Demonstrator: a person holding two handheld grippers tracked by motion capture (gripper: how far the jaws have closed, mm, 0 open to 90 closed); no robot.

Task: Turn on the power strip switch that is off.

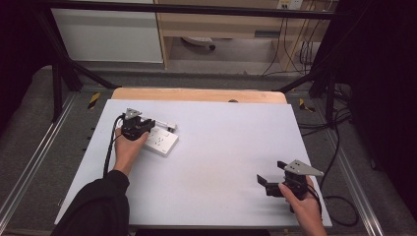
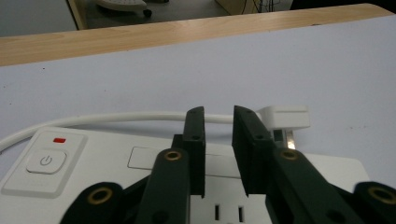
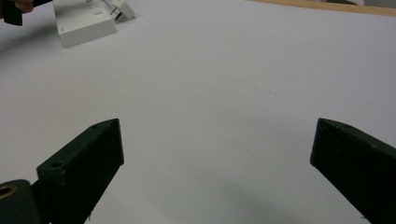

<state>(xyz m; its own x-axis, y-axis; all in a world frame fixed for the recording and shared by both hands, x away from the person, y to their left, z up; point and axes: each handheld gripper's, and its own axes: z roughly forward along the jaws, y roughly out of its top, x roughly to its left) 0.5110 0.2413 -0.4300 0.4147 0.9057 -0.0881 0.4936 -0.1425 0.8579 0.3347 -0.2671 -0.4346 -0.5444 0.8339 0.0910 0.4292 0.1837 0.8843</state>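
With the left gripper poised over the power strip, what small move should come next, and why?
Probably ease the left gripper forward to the white plug. Its jaws stand slightly apart with nothing between them, above the power strip, and the plug lies unplugged just beyond. The right gripper waits open, far off.

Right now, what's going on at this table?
A person holds a gripper in each hand. The left gripper sits over a white power strip, its jaws a little apart with nothing between them; the strip's white plug lies just beyond. The right gripper hovers wide open and empty over the white table.
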